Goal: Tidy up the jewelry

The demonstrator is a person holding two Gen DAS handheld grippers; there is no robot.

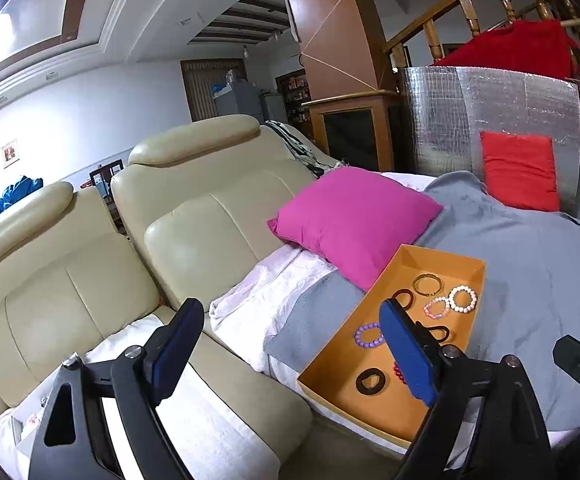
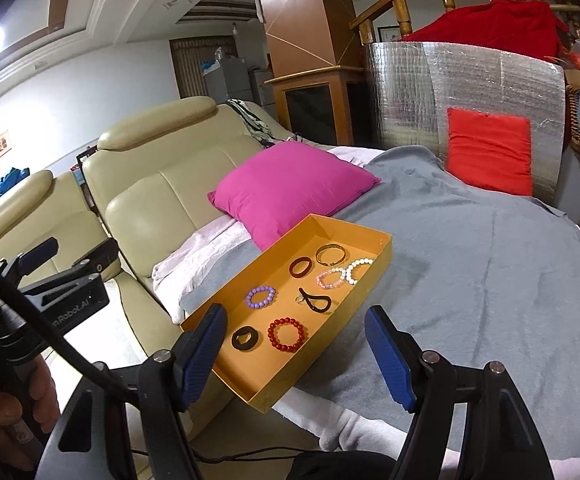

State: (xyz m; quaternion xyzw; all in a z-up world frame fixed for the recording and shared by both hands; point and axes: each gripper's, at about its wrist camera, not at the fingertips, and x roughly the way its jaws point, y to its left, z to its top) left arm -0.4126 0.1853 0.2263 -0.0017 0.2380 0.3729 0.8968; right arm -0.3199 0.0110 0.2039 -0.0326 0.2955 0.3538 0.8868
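Jewelry lies loose in an open orange box point(image 2: 382, 248) resting on a grey blanket point(image 2: 470, 280) beside a magenta cushion point(image 2: 290, 192): a red bead bracelet point(image 2: 285, 334), a purple bead bracelet point(image 2: 260, 296), pink point(image 2: 332, 279) and white point(image 2: 354, 270) bead bracelets touching, a gold bangle point(image 2: 331, 254) and dark hair ties. The right tongs point(image 2: 296, 360) hover above the box's near end, jaws wide apart, holding nothing. The left tongs point(image 1: 285, 352) stand wide open and empty, over the cream leather sofa point(image 1: 209, 220) at the box's left.
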